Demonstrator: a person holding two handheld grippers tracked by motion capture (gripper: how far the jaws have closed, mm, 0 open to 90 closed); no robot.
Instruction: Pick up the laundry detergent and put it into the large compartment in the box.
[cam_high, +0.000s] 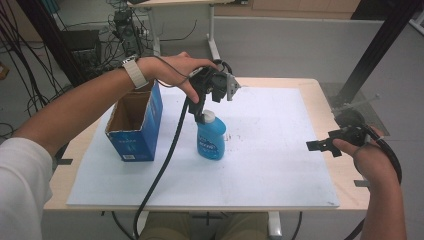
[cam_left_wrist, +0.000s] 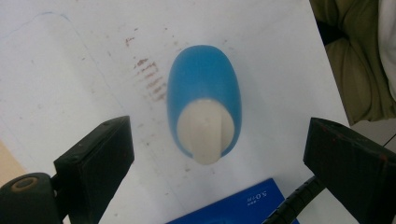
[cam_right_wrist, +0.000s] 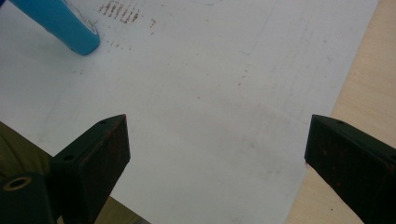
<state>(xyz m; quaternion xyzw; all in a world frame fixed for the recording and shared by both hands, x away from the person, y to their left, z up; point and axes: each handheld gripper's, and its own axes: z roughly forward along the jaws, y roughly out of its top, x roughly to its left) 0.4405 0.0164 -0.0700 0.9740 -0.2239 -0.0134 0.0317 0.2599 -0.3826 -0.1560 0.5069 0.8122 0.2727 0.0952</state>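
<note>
Setting: white sheet (cam_high: 260, 165) spread over a pale wooden table (cam_high: 320, 90), with dark cables and metal frame legs on the grey floor behind; faint brown smudges mark the sheet near the bottle.
Bottle: blue plastic bottle with a white cap (cam_high: 210, 137) stands upright near the middle of the sheet, cap up, so a claw coming from above can close on its narrow top.
Bottle from above: in the left gripper view the blue plastic bottle (cam_left_wrist: 204, 102) sits centred between the two black jaws, the cap nearest the camera, which suggests the hand is lined up on it on purpose.
Left claw: left claw (cam_high: 205, 112) hangs just over the cap, pointing straight down, jaws spread wide with a clear gap on each side of the bottle; nothing is gripped.
Box: open blue cardboard box (cam_high: 136, 125) stands just to the left of the bottle, its mouth facing up, likely the place the bottle goes into or came from; its printed edge (cam_left_wrist: 233, 205) shows below the bottle in the left gripper view.
Right claw: right claw (cam_high: 320, 146) rests low at the right edge of the sheet, well apart from the bottle, jaws wide and empty, apparently kept out of the way.
Right gripper view: bare sheet lies between the jaws, the bottle's blue base (cam_right_wrist: 60, 23) far off at the upper left.
</note>
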